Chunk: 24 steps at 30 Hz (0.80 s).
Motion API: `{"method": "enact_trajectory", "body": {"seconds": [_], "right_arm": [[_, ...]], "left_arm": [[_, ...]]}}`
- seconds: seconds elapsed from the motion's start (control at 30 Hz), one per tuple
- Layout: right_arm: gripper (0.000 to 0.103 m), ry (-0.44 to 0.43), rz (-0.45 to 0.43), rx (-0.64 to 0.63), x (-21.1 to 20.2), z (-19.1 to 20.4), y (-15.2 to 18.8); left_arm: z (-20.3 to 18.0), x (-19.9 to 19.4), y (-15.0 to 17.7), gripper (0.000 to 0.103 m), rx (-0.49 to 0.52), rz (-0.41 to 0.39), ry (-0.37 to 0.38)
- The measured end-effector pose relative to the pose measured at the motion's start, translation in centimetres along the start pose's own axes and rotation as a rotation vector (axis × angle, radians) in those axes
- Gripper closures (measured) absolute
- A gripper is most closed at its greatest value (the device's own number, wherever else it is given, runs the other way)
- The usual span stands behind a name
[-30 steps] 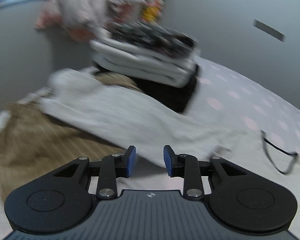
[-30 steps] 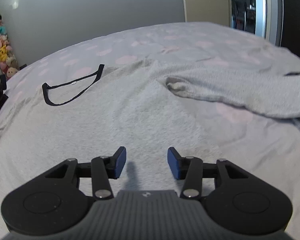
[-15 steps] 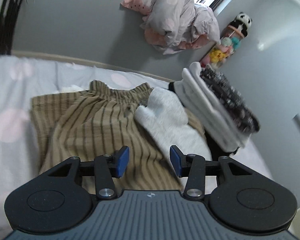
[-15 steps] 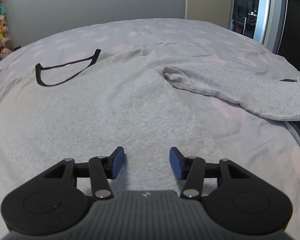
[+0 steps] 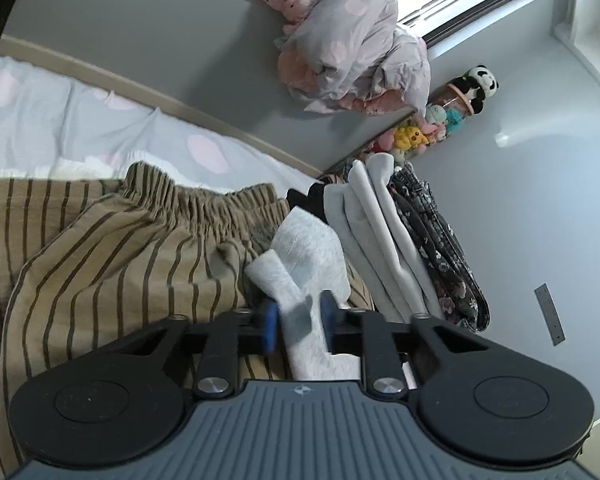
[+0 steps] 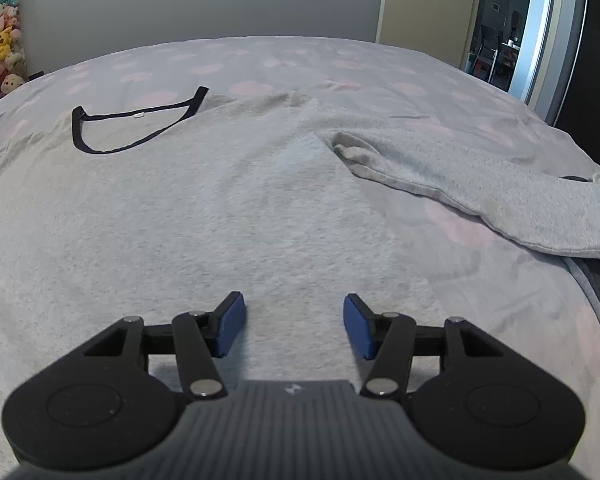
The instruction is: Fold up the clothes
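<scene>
In the right wrist view a grey sweatshirt (image 6: 180, 208) lies flat on the bed, its black-trimmed neckline (image 6: 136, 120) at the far left and one sleeve (image 6: 480, 196) stretched out to the right. My right gripper (image 6: 294, 322) hovers just over the body of the sweatshirt; its jaws are opening and nothing sits between them. In the left wrist view my left gripper (image 5: 298, 312) is closing on the cuff end of the other grey sleeve (image 5: 308, 248), and both pads press on the cloth. That sleeve lies over tan striped trousers (image 5: 120, 264).
A stack of folded clothes (image 5: 384, 240) stands right beside the held sleeve. A bundled duvet (image 5: 352, 36) and plush toys (image 5: 440, 120) are by the wall and window. The spotted bed sheet (image 6: 260, 64) runs toward a door (image 6: 420, 0) at the back.
The left gripper swung and rolled from the sweatshirt's side toward the striped trousers, then closed on the grey sleeve's cuff. The right gripper stayed in place and its jaws widened a little.
</scene>
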State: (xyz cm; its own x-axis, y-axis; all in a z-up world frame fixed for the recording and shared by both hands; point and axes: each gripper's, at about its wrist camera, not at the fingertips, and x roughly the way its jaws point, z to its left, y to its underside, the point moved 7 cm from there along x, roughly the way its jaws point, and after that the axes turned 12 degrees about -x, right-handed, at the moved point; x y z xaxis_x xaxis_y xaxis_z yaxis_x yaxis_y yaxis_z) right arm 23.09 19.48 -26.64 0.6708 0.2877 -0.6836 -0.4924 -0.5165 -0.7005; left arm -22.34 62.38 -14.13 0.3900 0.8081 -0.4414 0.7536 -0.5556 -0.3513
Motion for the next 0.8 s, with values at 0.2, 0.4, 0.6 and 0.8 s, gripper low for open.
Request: {"method": "enact_trajectory", "body": {"seconds": [0.2, 0.4, 0.6, 0.8], "right_arm": [[0.044, -0.007, -0.009, 0.006, -0.3, 0.0, -0.2], [0.044, -0.013, -0.042, -0.002, -1.0, 0.2, -0.7], [0.044, -0.01, -0.035, -0.006, -1.0, 0.2, -0.8], [0.044, -0.014, -0.036, -0.015, -1.0, 0.4, -0.8]], "left_arm": [[-4.5, -1.5, 2.2, 0.097, 0.187, -0.026, 0.126], [-9.8, -3.1, 10.5, 0.097, 0.523, 0.058, 0.273], [-11.6, -4.8, 20.7, 0.098, 0.817, 0.232, 0.373], [-9.6, -4.5, 30.5, 0.098, 1.143, 0.446, 0.388]]}}
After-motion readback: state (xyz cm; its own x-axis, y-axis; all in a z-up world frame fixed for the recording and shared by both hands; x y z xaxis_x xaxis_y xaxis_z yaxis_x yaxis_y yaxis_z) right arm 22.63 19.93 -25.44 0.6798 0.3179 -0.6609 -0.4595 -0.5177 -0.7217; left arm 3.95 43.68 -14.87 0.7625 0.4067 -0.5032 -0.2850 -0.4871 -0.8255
